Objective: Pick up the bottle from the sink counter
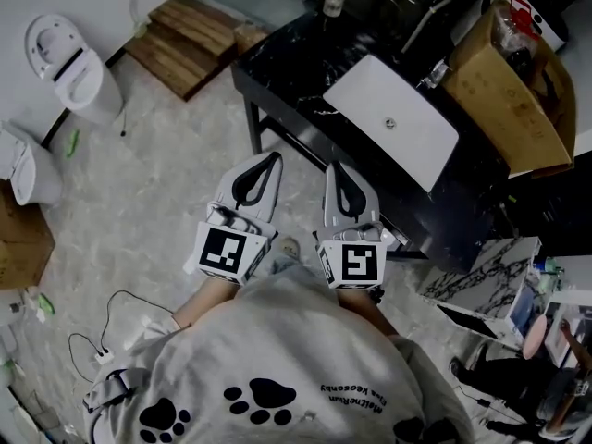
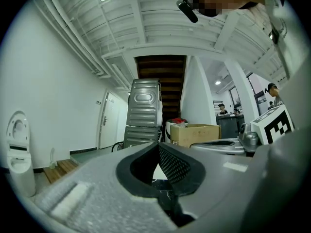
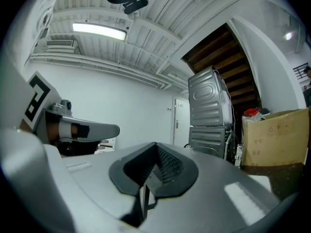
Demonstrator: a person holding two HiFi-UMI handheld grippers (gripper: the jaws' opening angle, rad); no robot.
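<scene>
In the head view a black marble sink counter [image 1: 277, 63] holds a white rectangular basin [image 1: 393, 118]. A small bottle [image 1: 330, 6] with a pale cap stands at the counter's far end. My left gripper [image 1: 273, 158] and right gripper [image 1: 331, 166] are held side by side, level, just short of the counter's near edge and well away from the bottle. Both are shut with nothing between the jaws. The left gripper view shows its jaws [image 2: 158, 144] meeting at the tip, and the right gripper view shows the same for the right gripper [image 3: 155, 144]. Neither gripper view shows the bottle.
A faucet [image 1: 430, 80] stands beside the basin, and an open cardboard box [image 1: 504, 91] sits at the counter's right end. A toilet [image 1: 74, 67] and wooden steps [image 1: 190, 40] are on the floor to the left. A grey metal appliance [image 2: 143, 113] stands behind the counter.
</scene>
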